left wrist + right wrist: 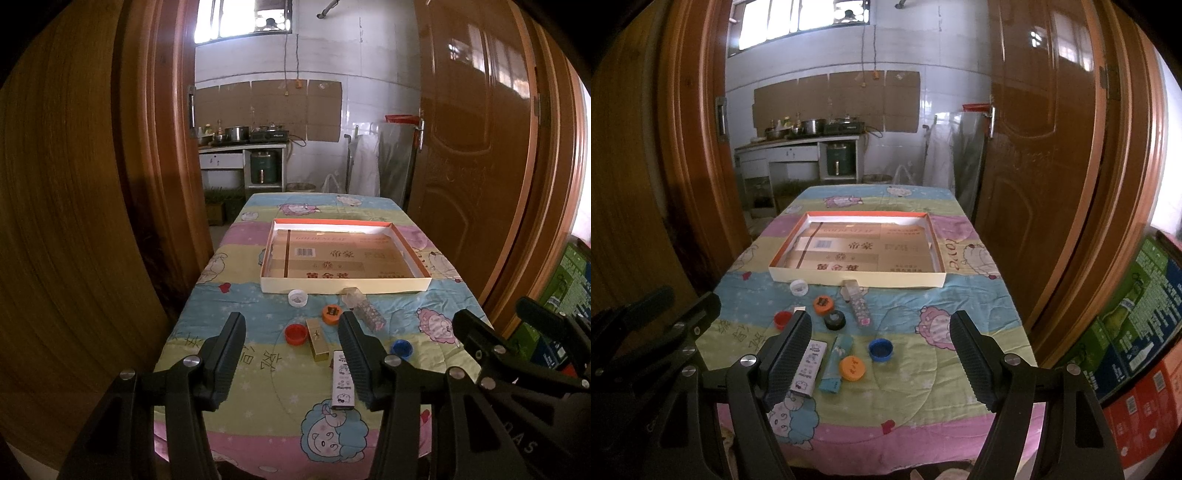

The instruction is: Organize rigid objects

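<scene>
Both grippers hang over the near end of a table covered with a cartoon-print cloth [960,295], and each one has its jaws wide apart with nothing between the pads. Just in front of the left gripper [291,360], between its two fingers, a gold box [318,339] lies on the cloth, with a red cap [296,334] touching or almost touching its left side. A white printed box [343,384] lies close against the inner side of the right finger of this gripper, partly hidden by it. A little further ahead are an orange cap [331,314] and a white cap [297,297], and a clear patterned bottle [364,307] lies on its side, with one end near the front wall of the tray [345,286]. This shallow cardboard tray is well ahead of both grippers, in the middle of the table. Between the fingers of the right gripper [881,363], towards its left finger, lie the same white printed box [809,369], a teal box [836,363] just beside it and a second orange cap [852,367] touching or very near the teal box. A blue cap [880,349] lies about midway between these fingers, slightly ahead. A black ring-shaped cap [834,319] sits further forward, near the first orange cap [823,305].
</scene>
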`<state>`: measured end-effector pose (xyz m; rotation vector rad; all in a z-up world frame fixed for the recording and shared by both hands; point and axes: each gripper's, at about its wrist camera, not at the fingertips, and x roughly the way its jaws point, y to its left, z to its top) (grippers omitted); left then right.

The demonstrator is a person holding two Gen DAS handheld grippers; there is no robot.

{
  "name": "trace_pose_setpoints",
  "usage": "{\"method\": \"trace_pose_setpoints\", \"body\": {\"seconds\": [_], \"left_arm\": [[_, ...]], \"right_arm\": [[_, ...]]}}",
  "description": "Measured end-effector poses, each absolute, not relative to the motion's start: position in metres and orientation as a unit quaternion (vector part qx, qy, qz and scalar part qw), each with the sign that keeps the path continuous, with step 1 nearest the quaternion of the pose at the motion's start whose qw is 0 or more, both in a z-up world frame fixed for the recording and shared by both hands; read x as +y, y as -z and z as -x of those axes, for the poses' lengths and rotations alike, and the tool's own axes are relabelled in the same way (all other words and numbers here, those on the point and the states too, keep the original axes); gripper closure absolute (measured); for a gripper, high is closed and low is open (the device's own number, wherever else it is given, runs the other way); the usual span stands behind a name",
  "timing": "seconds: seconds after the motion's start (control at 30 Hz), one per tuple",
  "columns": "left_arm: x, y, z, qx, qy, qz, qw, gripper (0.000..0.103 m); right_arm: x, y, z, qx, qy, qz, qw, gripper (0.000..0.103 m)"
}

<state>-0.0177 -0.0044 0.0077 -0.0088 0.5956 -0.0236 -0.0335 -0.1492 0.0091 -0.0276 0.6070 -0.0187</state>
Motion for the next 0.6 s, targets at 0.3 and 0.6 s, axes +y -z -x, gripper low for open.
{"method": "trace_pose_setpoints", "body": {"seconds": [0.3, 0.6], "left_arm": [[-0.0035, -0.0061, 0.0171, 0.295, 0.012, 0.005, 0.955, 0.050], [-0.0035, -0.0054, 0.0181, 0.295, 0.013, 0.004, 0.955, 0.050]], "right_arm": [[-0.1490, -0.0086, 0.0341, 0.299, 0.009, 0.012, 0.954, 0.024], [-0.1496, -0.0079, 0.0345, 0.300, 0.008, 0.011, 0.954, 0.024]]}}
